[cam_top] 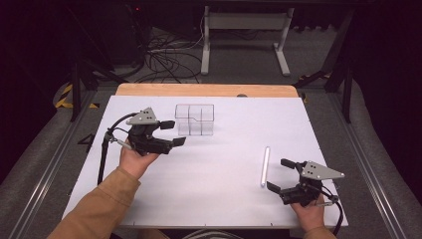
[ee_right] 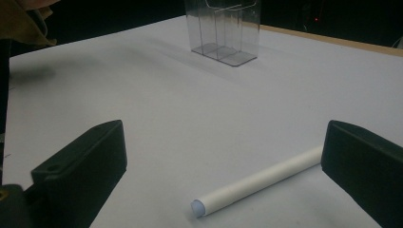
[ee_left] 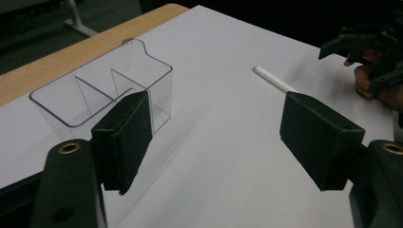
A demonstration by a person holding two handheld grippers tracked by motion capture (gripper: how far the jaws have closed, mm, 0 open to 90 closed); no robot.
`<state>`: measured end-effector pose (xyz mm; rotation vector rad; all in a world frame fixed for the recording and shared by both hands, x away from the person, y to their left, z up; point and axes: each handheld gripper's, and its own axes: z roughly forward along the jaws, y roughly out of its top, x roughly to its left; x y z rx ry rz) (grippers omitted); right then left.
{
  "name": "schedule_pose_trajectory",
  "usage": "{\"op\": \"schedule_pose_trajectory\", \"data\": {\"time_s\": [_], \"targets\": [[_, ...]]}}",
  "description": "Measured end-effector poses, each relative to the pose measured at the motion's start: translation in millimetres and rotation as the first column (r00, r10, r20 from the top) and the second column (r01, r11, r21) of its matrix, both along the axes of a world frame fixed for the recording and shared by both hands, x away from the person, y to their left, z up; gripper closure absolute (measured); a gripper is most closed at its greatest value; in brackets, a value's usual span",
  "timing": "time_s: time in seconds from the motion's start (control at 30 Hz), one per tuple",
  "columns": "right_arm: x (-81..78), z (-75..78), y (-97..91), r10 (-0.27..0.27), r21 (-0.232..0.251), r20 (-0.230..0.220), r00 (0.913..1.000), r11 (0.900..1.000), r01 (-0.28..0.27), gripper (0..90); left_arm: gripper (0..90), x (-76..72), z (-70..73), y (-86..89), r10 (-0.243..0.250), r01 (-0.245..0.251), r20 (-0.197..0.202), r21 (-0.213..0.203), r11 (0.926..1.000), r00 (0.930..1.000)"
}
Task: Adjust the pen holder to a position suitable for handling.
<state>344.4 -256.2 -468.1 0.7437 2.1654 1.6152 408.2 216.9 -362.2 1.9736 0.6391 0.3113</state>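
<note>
At the bottom right of the high view, the right gripper (cam_top: 280, 175) is held just above the white table top (cam_top: 214, 169), its jaws spread wide with nothing between the pads. A white cylindrical stick, like a marker or chalk stick (cam_top: 265, 166), is seen lying flat just to the left of those jaws, untouched; in the right gripper view the same stick (ee_right: 259, 182) is found low in the frame, its rounded end turned toward the camera and its far end passing behind the right-hand jaw. Further up, at the left centre of the high view, the left gripper (cam_top: 173, 133) is held by a hand in a tan sleeve (cam_top: 102, 201), and its jaws are likewise set apart and empty. Just to the right of it, near the middle of the frame, a clear plastic divided organiser (cam_top: 194, 119) is seen standing upright; in the left gripper view this container (ee_left: 102, 97) is placed at the upper left, partly behind the left-hand jaw. A wooden strip (cam_top: 206, 90) is seen along the far edge of the table.
</note>
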Motion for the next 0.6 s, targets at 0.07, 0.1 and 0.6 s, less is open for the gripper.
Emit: {"op": "schedule_pose_trajectory", "data": {"time_s": [0.07,0.1,0.6], "targets": [[0.2,-0.1,0.1,0.002,0.000,-0.001,1.0000,1.0000,-0.002,1.6,26.9,4.2,0.4,-2.9,0.008,-0.008,0.009,0.023,0.9997,0.9999],[0.3,-0.1,0.1,0.003,0.001,-0.002,1.0000,1.0000,-0.003,1.6,26.9,6.5,0.9,-4.3,0.008,-0.008,0.010,0.030,0.9995,0.9999],[0.2,0.0,-0.2,0.012,0.003,-0.002,0.9999,0.9999,-0.012,1.6,26.3,30.7,4.5,-9.9,-0.013,0.009,0.039,0.103,0.9946,0.9992]]}}
